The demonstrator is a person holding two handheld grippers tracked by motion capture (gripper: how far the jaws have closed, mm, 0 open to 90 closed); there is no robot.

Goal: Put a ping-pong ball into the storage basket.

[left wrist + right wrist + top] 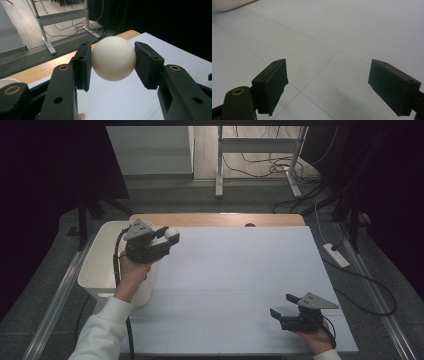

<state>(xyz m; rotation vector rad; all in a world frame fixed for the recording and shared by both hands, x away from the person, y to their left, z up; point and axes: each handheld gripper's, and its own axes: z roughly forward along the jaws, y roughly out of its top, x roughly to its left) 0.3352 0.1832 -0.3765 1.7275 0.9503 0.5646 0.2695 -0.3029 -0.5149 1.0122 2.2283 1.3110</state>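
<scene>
high view, white table (235,285), grey floor (200,195)

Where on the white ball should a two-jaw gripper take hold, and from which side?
Across the widest middle of the white ball, one pad on each opposite side, as the left gripper holds it now. It is round, so any side probably works; off-centre pads would likely slip.

A lab: dark curtains (45,170); floor cables (260,167); white-topped table (235,285).
</scene>
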